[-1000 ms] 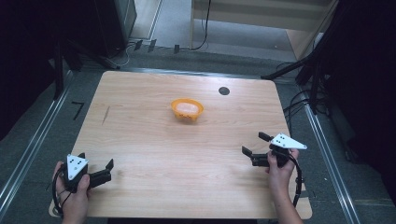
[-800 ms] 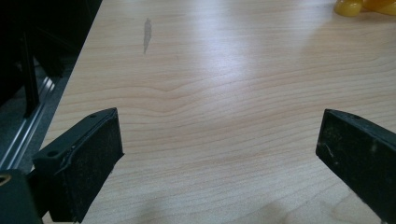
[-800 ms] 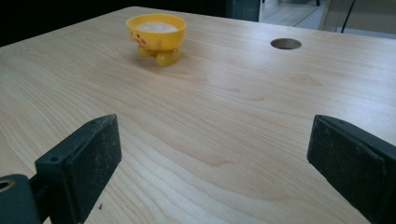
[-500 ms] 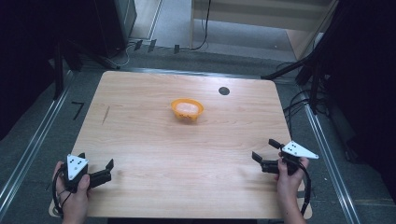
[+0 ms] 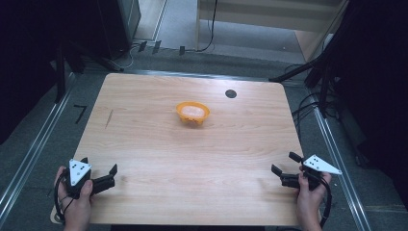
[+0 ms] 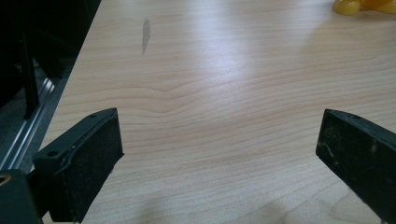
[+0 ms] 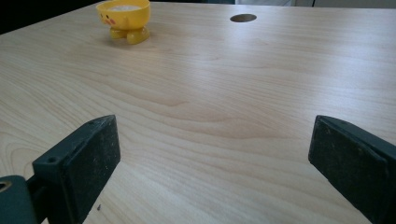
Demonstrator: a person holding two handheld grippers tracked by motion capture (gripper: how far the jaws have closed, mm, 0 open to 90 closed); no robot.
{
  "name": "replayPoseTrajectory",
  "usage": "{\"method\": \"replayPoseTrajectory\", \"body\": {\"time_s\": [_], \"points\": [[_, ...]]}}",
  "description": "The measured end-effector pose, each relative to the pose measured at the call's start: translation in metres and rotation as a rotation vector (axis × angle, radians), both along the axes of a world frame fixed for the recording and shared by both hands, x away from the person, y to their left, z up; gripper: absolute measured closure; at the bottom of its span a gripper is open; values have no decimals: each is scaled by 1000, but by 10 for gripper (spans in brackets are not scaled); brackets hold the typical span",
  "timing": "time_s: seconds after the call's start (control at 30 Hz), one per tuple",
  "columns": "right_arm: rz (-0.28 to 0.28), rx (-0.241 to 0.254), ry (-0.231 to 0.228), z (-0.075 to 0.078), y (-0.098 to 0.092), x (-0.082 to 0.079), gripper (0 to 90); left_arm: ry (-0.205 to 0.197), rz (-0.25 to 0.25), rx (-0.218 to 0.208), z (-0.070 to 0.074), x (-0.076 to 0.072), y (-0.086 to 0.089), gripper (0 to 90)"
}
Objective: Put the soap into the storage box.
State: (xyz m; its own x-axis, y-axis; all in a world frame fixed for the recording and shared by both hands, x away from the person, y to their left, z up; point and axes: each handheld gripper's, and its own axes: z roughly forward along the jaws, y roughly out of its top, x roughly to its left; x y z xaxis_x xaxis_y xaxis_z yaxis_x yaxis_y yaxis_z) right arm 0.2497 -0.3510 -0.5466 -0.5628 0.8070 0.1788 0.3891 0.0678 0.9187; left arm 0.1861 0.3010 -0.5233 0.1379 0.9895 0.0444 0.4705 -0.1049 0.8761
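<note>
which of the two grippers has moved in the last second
The right gripper: it has slid back toward the table's near right corner. The left gripper has stayed at the near left corner.

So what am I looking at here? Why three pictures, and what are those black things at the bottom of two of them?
A person sits at a wooden table holding a hand-worked grasping tool in each hand: the left tool and the right tool. One picture comes from a camera above the table. The other two come from small cameras riding on each tool, so the black shapes are that tool's own two jaws, spread open with nothing between them. On the table stands a small orange-yellow bowl on little feet, with something pale inside. The dark round spot looks like a hole in the tabletop.
</note>
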Motion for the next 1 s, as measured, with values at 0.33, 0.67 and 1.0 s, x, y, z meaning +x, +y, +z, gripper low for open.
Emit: {"method": "replayPoseTrajectory", "body": {"time_s": [0.33, 0.67, 1.0], "points": [[-6, 10, -11, 0, -12, -21, 11, 0, 0, -2, 0, 0, 0, 7], [-14, -69, -61, -3, -12, -44, 9, -2, -10, -15, 0, 0, 2, 7], [-19, -57, -70, -3, -13, -45, 0, 4, -13, -15, 0, 0, 2, 7]]}}
